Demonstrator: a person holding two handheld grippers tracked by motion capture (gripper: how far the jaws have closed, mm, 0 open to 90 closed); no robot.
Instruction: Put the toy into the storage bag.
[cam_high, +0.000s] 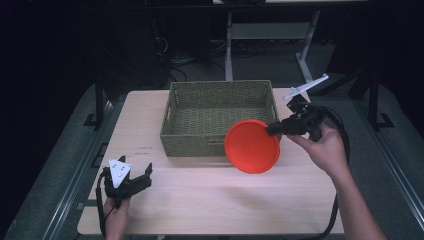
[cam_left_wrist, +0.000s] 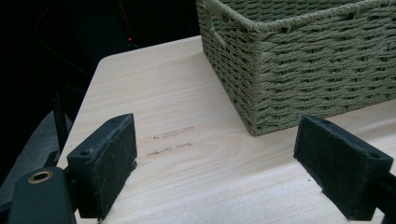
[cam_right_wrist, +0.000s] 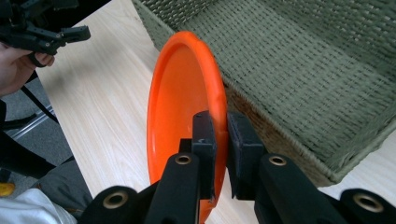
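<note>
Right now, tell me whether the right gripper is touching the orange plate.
Touching. In the right gripper view the right gripper has both jaws pressed on the rim of the orange plate, which is held on edge beside the woven basket.

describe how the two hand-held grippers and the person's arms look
Both are black. The left hand-held gripper carries a pale grey three-cornered plate with small dark dots; its jaws end in flat rectangular pads faced with dark felt. The right hand-held gripper has brass-coloured pivot rings, a thick black cable and a grey plate. Forearms are bare, no sleeves.
</note>
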